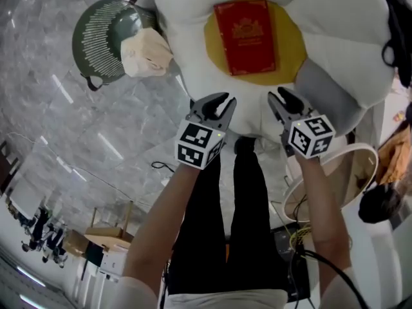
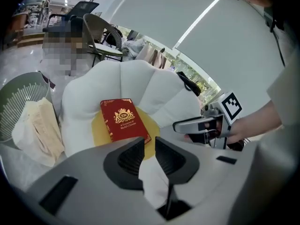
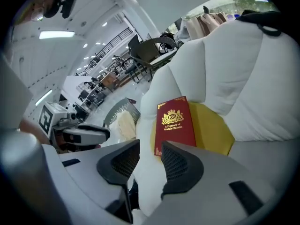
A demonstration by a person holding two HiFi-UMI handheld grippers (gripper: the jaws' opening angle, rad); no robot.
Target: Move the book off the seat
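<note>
A red book (image 1: 244,36) with gold print lies flat on the yellow centre (image 1: 291,44) of a white flower-shaped seat (image 1: 335,18). Both grippers hover side by side at the seat's near edge, short of the book. The left gripper (image 1: 220,102) has its jaws a little apart with nothing between them. The right gripper (image 1: 283,98) stands open wider, also empty. In the left gripper view the book (image 2: 123,120) lies just beyond the left gripper (image 2: 149,142). From the right gripper view, the book (image 3: 175,123) shows ahead of the right gripper (image 3: 151,146).
A green slatted basket (image 1: 106,37) holding a beige bag (image 1: 148,53) stands on the marble floor left of the seat. A pale round rim (image 1: 360,159) and cables sit at the right. The person's black-clad legs are below the grippers. Chairs (image 2: 101,36) stand behind the seat.
</note>
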